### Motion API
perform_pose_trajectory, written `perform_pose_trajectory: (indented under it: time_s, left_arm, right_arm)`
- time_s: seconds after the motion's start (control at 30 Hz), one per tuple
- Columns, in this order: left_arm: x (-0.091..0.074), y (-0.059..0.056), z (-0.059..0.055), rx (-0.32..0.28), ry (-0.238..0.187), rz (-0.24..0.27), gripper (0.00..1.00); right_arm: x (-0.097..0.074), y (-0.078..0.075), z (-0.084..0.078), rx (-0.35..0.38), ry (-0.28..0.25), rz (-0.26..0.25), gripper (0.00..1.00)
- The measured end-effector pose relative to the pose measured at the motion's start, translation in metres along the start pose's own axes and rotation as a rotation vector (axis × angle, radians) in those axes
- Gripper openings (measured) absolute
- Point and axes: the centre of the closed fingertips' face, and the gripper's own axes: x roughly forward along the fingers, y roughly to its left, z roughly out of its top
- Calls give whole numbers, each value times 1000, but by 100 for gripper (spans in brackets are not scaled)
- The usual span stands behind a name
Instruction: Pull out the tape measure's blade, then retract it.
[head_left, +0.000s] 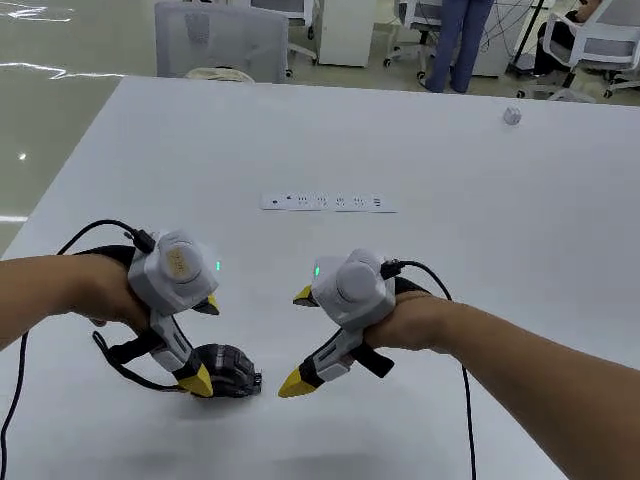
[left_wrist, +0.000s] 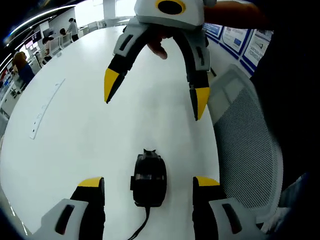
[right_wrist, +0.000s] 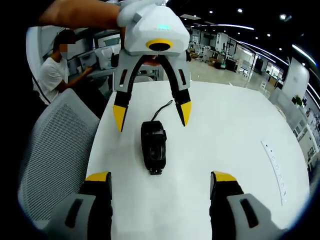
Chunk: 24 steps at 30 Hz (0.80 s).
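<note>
Task object: compact black tape measure (left_wrist: 148, 180), rounded case, lying flat on the white workbench top (head_left: 420, 160), between the 2 jaws of the left gripper (head_left: 203, 342).
Left tongs: spread, straddling the case with a gap on each side in the left gripper view; nothing pinched.
Right gripper (head_left: 300, 340): tongs spread and empty, facing the case's mouth end from just beside it.
Blade end: small hook (right_wrist: 156, 171) at the end nearest the right gripper; a thin black cord (right_wrist: 164, 107) trails from the opposite end.
Handling (judgement): case rigid, fairly dense, likely to slide on the smooth top; blade thin, springy, prone to snapping back.
Hold points (judgement): left jaws across the case's 2 flat sides; right jaws on the hook.
Container: the case itself; the blade appears fully wound inside, with only the hook outside.
Middle distance: flat white power strip (head_left: 328, 202), well apart from the case.
Far: small pale round object (head_left: 512, 116); grey mesh chair (head_left: 220, 40) beyond the far edge.
</note>
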Motion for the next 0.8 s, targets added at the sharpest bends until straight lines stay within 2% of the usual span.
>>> perform_pose_trajectory:
  time_s: [0.27,0.33,0.43,0.53,0.63,0.8]
  left_arm:
    - [19,0,-11,3,36,1,63]
    - [21,-1,-12,11,38,-3,58]
    - [27,-1,-18,10,51,-4,57]
    - [32,-3,-20,19,47,-14,46]
    - [35,-2,-22,19,53,-12,45]
    - [36,0,-24,9,59,-10,43]
  right_arm:
    - [13,0,9,-40,16,29,76]
    - [16,1,10,-45,21,37,73]
    - [23,4,9,-59,37,57,70]
    - [30,7,8,-79,54,71,69]
    - [36,9,3,-94,81,86,68]
    - [40,10,3,-97,89,98,64]
